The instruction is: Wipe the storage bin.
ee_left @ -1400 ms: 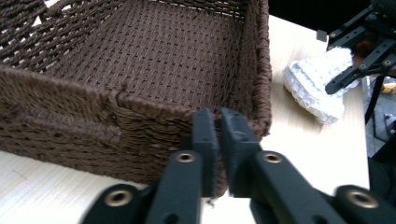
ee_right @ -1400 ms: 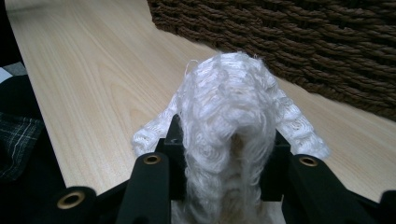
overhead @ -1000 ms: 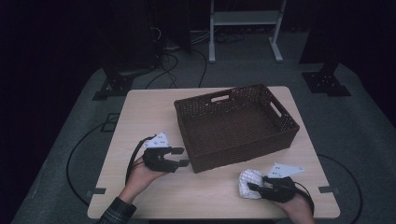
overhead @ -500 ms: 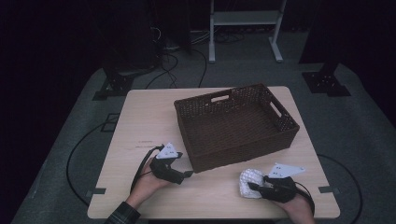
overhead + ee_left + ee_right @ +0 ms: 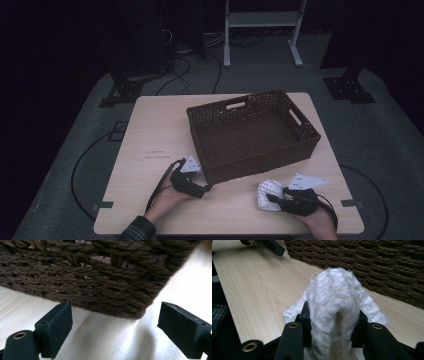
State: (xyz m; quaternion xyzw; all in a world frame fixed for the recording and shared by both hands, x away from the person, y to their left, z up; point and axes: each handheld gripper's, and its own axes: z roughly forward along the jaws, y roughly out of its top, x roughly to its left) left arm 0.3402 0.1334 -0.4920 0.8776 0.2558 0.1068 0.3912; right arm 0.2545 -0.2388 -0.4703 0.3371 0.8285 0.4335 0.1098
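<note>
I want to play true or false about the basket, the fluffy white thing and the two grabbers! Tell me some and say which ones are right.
1. The right gripper is shut on the white fluffy cloth. True.
2. The white fluffy cloth lies inside the wicker basket. False: it is outside the basket, over the table in front of it, in the right gripper.
3. The left gripper is open and holds nothing. True.
4. The left gripper points at a corner of the basket. True.
5. The basket is full of toys. False: in the high view its inside looks empty.
</note>
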